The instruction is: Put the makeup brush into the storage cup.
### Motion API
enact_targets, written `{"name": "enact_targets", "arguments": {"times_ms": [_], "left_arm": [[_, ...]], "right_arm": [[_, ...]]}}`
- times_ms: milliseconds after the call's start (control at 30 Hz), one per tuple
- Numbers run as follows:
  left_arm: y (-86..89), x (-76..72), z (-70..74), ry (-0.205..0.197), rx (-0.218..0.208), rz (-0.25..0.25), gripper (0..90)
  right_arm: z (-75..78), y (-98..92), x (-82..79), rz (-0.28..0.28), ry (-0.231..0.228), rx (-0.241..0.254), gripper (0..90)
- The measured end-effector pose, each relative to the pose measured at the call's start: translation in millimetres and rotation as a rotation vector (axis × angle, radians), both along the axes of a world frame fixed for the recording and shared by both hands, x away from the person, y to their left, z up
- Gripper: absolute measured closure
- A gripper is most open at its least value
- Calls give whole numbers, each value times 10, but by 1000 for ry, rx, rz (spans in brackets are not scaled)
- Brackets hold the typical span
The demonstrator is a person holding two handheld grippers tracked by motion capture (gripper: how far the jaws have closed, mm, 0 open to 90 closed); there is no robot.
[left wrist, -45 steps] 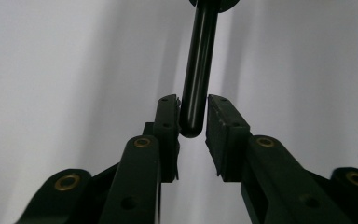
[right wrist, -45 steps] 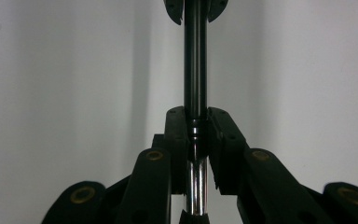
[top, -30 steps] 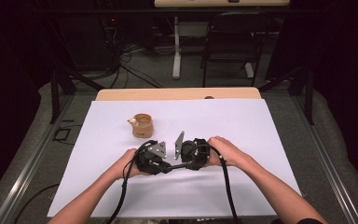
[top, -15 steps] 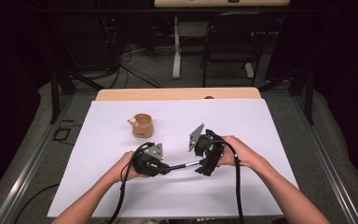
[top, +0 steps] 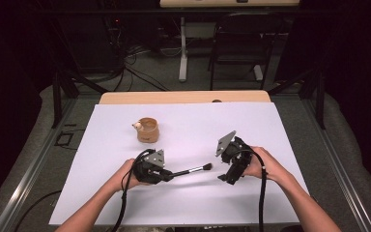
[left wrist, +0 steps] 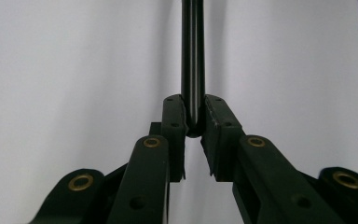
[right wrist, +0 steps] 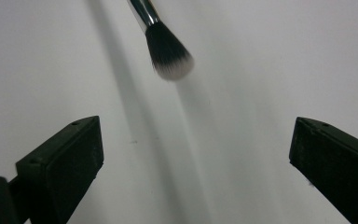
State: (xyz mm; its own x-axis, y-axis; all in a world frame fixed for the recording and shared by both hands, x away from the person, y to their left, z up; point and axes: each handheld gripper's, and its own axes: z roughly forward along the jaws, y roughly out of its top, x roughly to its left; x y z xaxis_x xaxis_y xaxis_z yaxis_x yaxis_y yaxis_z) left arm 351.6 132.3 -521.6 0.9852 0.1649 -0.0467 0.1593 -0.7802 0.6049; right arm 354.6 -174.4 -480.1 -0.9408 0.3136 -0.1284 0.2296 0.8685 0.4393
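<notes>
A makeup brush with a black handle and a dark, white-tipped head is held level just over the white table cover. My left gripper is shut on the end of its handle, and the bristles point right. My right gripper sits a short way right of the brush head. Its jaws have just been opening and stand wide apart with nothing between them. The brush head lies beyond its fingertips.
A small wooden cup stands at the back left of the cover, with a small pale object at its rim. A bare wooden strip of table runs along the far edge. Cables trail from both grippers toward the near edge.
My right gripper let go of the brush, opened wide and drew back to the right. The left gripper kept still with the brush handle in it.
</notes>
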Motion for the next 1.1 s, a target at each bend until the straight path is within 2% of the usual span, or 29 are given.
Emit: {"name": "enact_targets", "arguments": {"times_ms": [167,267,367,500,567,800,867,900,1000,1100], "left_arm": [[18,-3,-23,-3,-4,8,795],[23,-4,-21,-5,-14,10,795],[26,-6,-31,-7,-36,19,795],[16,-8,-39,-10,-42,23,795],[20,-12,-43,-10,-67,32,795],[25,-20,-60,-6,-118,59,795],[21,-23,-54,-4,-143,69,795],[18,-29,-52,-3,-156,80,795],[11,-42,-50,5,-206,108,795],[-4,-56,-40,-9,-228,121,795]], "right_arm": [[-102,-130,-61,-52,15,23,24],[-169,-206,-84,-87,20,65,25],[-192,-262,-91,-103,23,61,25],[-210,-327,-113,-128,24,105,29],[-212,-352,-125,-141,30,110,29],[-237,-429,-188,-186,33,191,31],[-235,-433,-195,-191,35,206,29],[-241,-430,-200,-201,32,235,27],[-236,-414,-194,-215,36,257,10],[-233,-387,-191,-220,35,292,10]]}}
